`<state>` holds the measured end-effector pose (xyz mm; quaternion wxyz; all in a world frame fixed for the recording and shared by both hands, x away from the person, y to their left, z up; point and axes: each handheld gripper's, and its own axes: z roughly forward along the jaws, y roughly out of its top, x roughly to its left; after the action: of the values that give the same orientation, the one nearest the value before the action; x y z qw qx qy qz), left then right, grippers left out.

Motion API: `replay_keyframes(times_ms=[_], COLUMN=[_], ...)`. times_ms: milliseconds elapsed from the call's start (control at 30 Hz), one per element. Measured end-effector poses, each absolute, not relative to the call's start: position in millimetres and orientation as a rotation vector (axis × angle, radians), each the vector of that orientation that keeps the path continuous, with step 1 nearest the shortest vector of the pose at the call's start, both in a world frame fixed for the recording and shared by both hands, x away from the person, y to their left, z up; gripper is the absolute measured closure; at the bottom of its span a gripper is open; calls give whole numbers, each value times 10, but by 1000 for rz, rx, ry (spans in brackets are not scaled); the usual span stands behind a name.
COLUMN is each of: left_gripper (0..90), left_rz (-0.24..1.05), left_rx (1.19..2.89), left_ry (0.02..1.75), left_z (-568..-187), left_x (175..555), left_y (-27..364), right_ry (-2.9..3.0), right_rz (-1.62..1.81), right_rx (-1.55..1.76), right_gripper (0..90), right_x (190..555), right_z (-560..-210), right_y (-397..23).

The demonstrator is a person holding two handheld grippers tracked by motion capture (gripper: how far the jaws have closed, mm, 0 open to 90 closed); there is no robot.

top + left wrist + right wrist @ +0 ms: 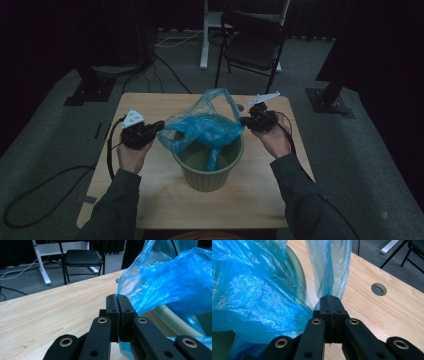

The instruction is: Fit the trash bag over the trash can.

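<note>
Two grippers hold a blue bag (202, 127) stretched over the green bin (207, 167) at the middle of the desk (150, 200). Left gripper (159, 125) has its fingers clamped on the bag's left edge; right gripper (243, 120) pinches the right edge, a strip of film rising above its closed fingers (325, 305).

Both forearms in dark grey sleeves enter from the bottom edge, angled inward. Left hand (131, 156) holds the black two-jaw left gripper (159, 125) pointing right; jaws pressed together, pinching thin blue plastic film (160, 282). Right hand (276, 140) holds the black two-jaw right gripper (243, 121) pointing left; jaws closed on the same film.
</note>
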<state>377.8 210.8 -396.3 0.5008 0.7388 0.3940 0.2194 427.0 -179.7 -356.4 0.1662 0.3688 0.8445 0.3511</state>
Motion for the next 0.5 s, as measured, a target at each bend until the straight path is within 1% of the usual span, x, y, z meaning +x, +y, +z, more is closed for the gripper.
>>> replay_keyframes(times_ms=[500], left_gripper=[884], left_rz=[518], left_rx=[1785], left_ry=[960], left_z=[-3999], left_x=[3841], left_y=[2075], right_ry=[2410], right_rz=[1006], right_rx=[1059], right_gripper=[900], right_x=[4273], right_z=[-3621], right_y=[-1825])
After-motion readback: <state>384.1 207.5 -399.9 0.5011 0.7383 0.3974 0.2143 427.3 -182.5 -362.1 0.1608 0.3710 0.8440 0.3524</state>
